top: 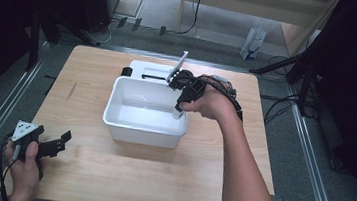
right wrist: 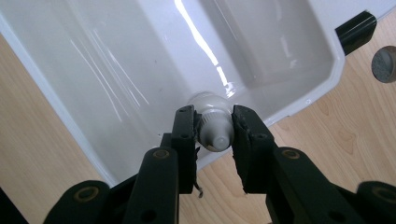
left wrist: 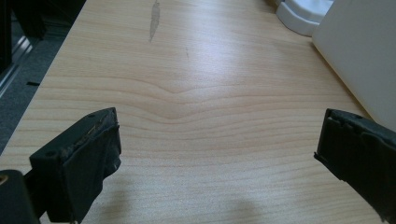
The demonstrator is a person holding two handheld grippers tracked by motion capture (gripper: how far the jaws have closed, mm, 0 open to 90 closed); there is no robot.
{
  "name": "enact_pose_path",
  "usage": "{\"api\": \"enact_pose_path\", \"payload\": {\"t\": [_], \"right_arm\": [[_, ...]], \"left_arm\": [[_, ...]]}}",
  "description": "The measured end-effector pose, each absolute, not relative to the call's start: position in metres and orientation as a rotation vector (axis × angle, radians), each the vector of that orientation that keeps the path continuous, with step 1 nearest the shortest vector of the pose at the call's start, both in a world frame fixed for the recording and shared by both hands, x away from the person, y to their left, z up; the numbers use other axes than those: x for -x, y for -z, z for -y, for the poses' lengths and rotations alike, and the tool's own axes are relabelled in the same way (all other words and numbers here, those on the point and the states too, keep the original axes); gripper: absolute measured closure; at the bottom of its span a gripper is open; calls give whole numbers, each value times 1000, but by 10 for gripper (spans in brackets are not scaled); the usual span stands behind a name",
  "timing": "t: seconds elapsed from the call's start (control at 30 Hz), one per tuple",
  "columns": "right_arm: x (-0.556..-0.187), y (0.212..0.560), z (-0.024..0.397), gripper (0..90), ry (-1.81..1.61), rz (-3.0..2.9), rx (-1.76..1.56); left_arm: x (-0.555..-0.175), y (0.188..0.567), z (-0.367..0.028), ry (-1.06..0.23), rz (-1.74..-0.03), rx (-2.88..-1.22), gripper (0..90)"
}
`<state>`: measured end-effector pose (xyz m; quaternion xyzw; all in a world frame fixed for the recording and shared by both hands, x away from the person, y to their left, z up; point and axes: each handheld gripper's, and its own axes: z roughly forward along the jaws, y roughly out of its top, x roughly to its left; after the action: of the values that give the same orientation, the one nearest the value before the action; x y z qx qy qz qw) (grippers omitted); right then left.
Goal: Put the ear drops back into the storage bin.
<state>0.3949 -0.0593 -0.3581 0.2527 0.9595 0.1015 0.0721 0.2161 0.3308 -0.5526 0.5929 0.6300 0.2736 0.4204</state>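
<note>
Now | your right gripper (right wrist: 214,128) clenches a small white bottle (right wrist: 212,122) above the white tub (top: 114,116) | your left gripper (left wrist: 217,154) rests released on the table (left wrist: 196,93).

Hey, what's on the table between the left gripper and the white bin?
Nothing: in the high view, bare wood runs from the left gripper to the white bin. The left gripper view shows the same.
</note>
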Motion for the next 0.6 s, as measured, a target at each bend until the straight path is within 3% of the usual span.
{"api": "enact_pose_path", "payload": {"t": [0.6], "right_arm": [[-390, 390, 54, 718, -198, -2900, -462]], "left_arm": [[-217, 553, -331, -682, -1580, -1488, 6]]}}
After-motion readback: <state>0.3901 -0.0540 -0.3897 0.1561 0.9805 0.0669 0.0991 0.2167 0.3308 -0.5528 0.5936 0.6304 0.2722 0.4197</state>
